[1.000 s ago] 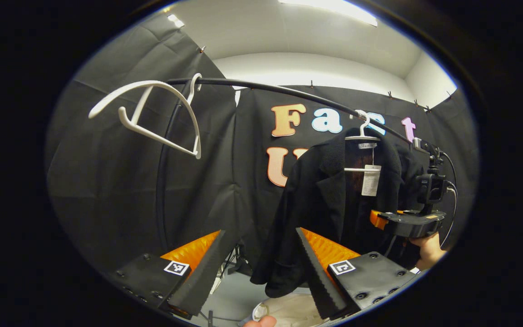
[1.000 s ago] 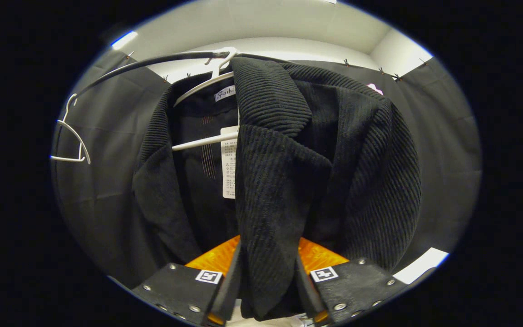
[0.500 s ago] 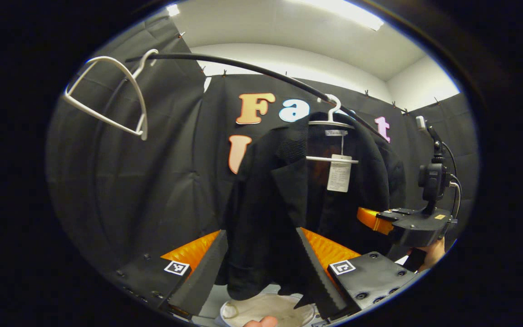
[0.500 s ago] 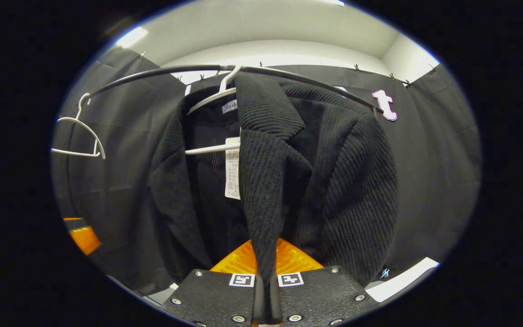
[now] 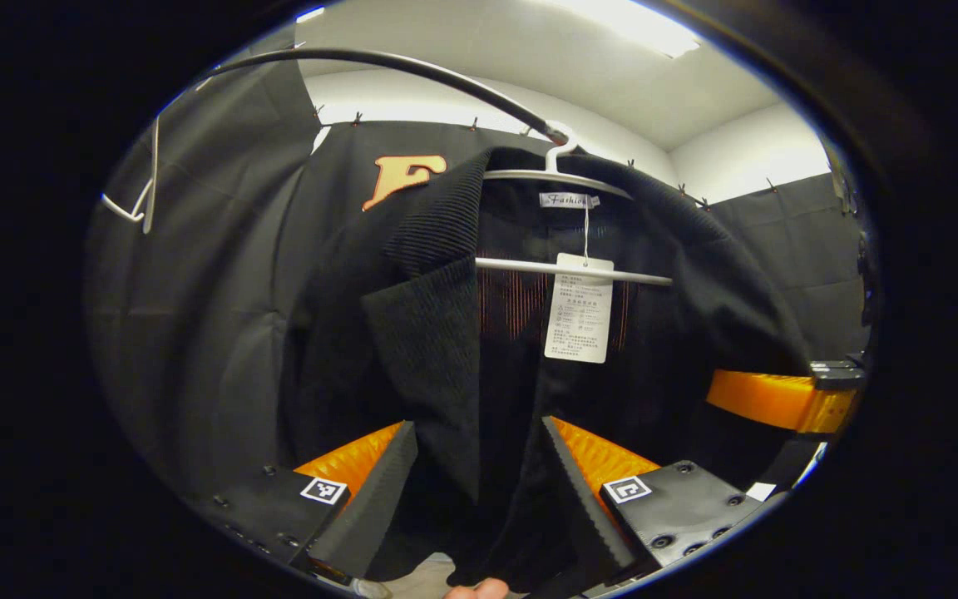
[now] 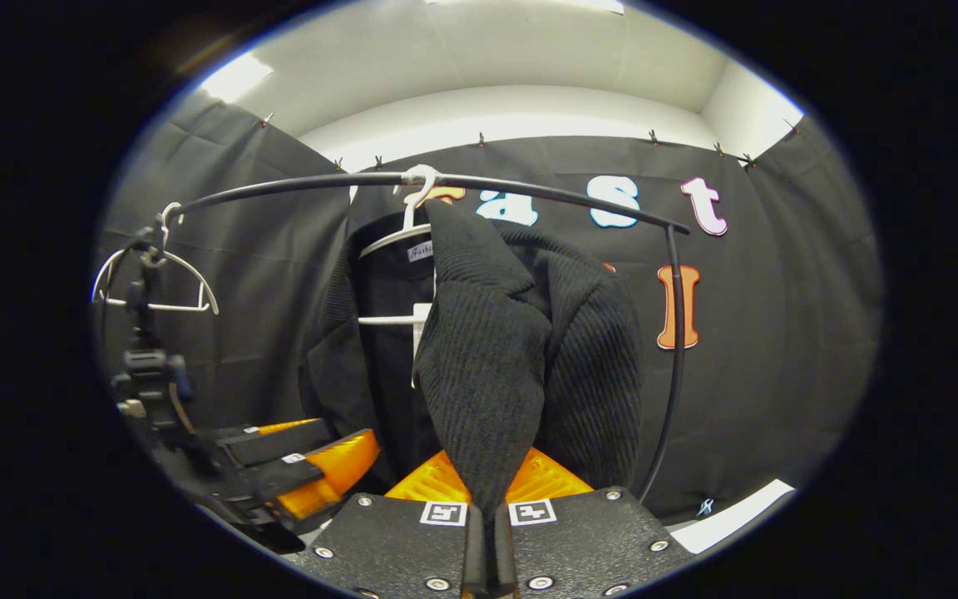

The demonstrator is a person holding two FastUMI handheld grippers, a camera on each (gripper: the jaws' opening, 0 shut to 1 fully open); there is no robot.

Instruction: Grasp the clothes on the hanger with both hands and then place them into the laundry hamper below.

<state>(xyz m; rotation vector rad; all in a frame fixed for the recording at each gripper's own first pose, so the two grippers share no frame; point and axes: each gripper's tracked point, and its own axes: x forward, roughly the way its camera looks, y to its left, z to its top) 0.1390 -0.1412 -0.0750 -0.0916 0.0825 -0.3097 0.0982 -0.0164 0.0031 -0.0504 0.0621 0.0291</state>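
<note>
Black jacket (image 6: 520, 349) hangs on its white hanger (image 5: 566, 179) from our rail (image 6: 529, 190) | right gripper (image 6: 487, 541) fingers pinch one lapel | left gripper (image 5: 479, 491) fingers wide around the other front edge | hamper drop remains

The jacket (image 6: 520, 349) is hanging mid-frame on its hanger (image 6: 400, 237) under the rail (image 6: 529, 190), a spare hanger (image 6: 155, 283) sitting far left, the left gripper (image 6: 313, 474) hovering lower left.

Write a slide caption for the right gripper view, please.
Right gripper shut on the black jacket's front edge, jacket on its hanger.
</note>
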